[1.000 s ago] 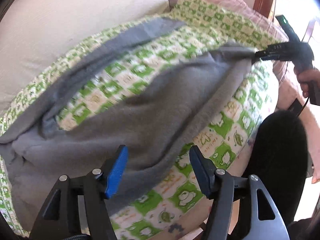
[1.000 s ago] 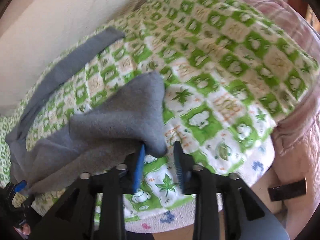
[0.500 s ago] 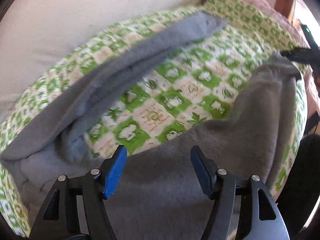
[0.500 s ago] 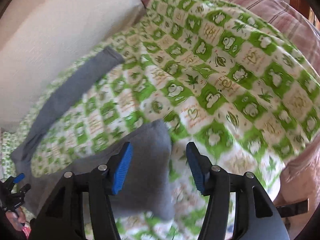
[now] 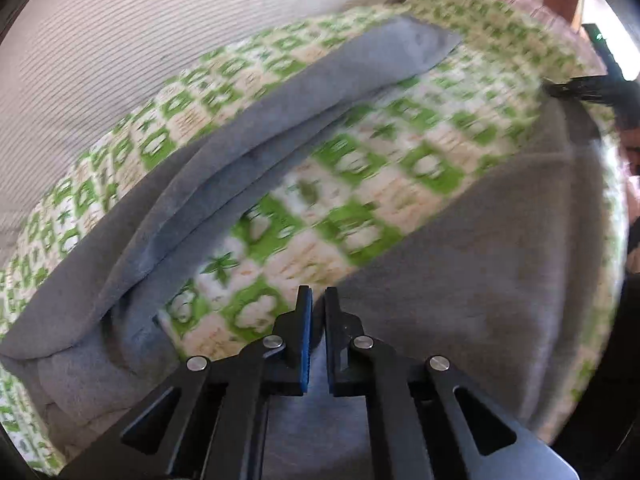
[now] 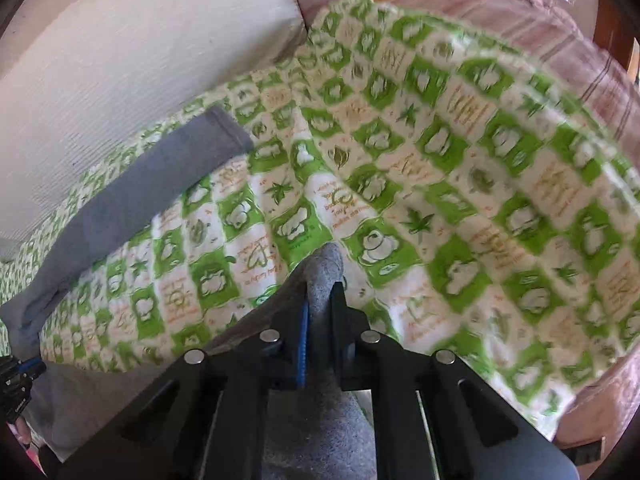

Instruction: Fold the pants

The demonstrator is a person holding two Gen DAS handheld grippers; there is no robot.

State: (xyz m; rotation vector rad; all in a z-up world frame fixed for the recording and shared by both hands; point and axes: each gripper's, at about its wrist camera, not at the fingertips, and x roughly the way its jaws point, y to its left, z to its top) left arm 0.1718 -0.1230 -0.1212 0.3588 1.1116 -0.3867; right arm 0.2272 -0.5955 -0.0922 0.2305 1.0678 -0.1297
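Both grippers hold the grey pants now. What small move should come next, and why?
Probably lift both hand-held grippers, left and right, and carry the near leg toward the far leg, since each is shut on the near leg and quilt shows between the legs.

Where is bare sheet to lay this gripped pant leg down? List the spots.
Bare green-checked sheet lies in the wedge between the far pant leg and the near pant leg. A wider bare stretch runs toward the pink striped bedding. It is crowded near the left tongs, where grey cloth bunches.
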